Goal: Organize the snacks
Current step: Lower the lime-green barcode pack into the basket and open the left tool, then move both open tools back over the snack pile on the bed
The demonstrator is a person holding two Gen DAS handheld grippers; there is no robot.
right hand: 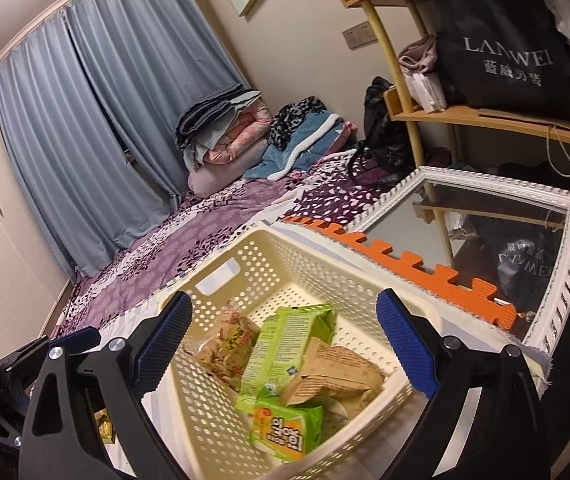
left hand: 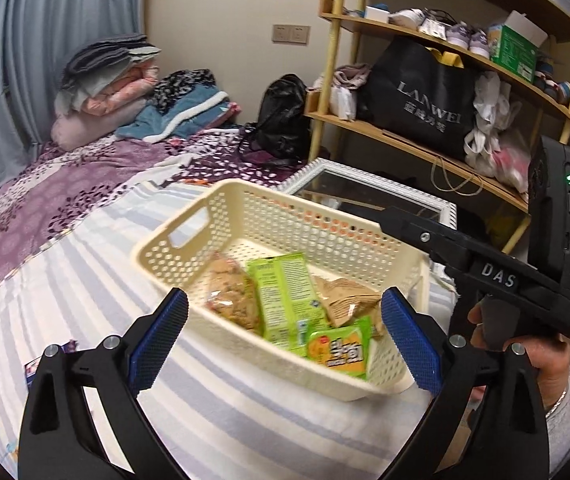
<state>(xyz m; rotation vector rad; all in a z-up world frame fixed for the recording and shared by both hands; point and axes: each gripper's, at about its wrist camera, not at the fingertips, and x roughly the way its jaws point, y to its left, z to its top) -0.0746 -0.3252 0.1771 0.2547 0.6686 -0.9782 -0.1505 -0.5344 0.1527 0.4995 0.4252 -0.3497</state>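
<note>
The small green packet stood against the near wall of the cream basket, covering the bottom end of the tall green packet, and its yellow lettering was too blurred to read. The brown paper packet lay partly under both green ones, its print too small to make out. In the left wrist view the right gripper's fingers hid part of the mirror, and the hand gripping it was cut off at the lower right edge.

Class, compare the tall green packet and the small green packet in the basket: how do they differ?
The tall green packet is longer and shows fine printed text; the small green packet is shorter and shows an orange panel with bold lettering. The tall one lies mid-basket, the small one at the near wall. Both are green and lie in the cream basket.
</note>
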